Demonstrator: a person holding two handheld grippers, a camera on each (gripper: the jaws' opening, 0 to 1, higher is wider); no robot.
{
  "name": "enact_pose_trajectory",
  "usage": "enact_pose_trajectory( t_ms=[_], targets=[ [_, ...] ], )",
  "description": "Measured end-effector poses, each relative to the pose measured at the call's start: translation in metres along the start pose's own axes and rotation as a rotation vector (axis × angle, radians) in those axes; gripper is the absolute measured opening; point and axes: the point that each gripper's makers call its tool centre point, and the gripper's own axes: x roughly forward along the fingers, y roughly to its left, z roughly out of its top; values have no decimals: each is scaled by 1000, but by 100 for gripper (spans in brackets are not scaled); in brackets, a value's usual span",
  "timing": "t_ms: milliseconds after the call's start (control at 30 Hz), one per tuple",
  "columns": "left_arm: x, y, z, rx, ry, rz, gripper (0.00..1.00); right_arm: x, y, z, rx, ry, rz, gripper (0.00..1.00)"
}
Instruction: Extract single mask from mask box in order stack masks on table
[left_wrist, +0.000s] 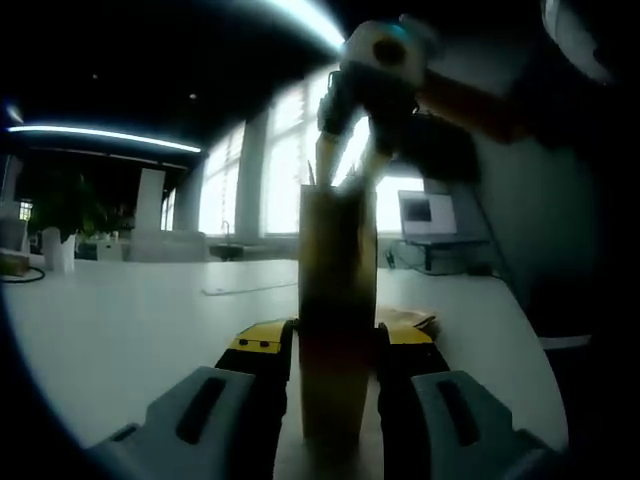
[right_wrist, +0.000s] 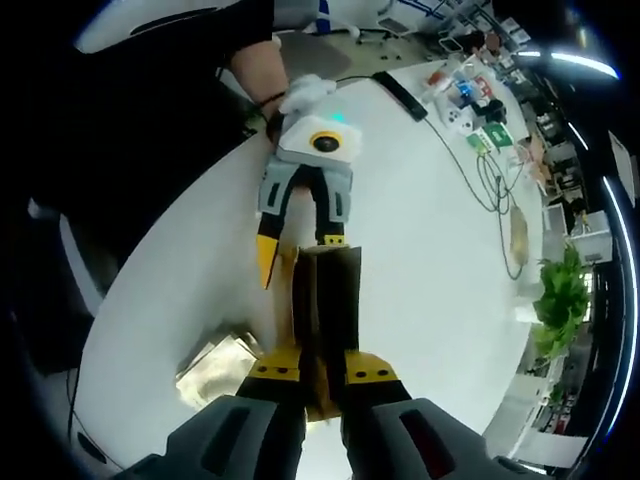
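At frame centre my left tongs (left_wrist: 335, 375) clenched the upright mask box (left_wrist: 337, 300) on the worktop (left_wrist: 130, 320); right tongs (left_wrist: 345, 165), splayed at its mouth, should pinch one limp, light mask's edge.

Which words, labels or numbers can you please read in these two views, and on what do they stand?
None can be read.
Mask box: no print readable on its brown faces.
Monitor: screen content too blurred.
Packets at the far table edge: print too small.
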Motion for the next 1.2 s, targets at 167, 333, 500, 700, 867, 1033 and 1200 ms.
enact_pose_trajectory(
  t_ms=[167,333,500,700,867,1033,1200],
  targets=[
    [0,1,0,0,0,2,26,10,1,-1,-32,23,2,4],
    [-1,1,0,1,1,5,26,13,-1,-2,-35,22,-4,3],
    [0,1,-2,3,4,2,26,14,0,-3,-42,22,-12,0],
    [0,0,-2,6,7,0,25,10,2,-2,-68,18,-28,0],
    [-1,2,-1,7,4,2,25,1,1,-2,-76,20,-46,0],
    [-1,3,1,4,-6,3,25,-9,-2,-2,-72,23,-74,0],
    [-1,0,4,11,-17,0,26,-22,-6,-1,-63,23,-108,0]
  ],
)
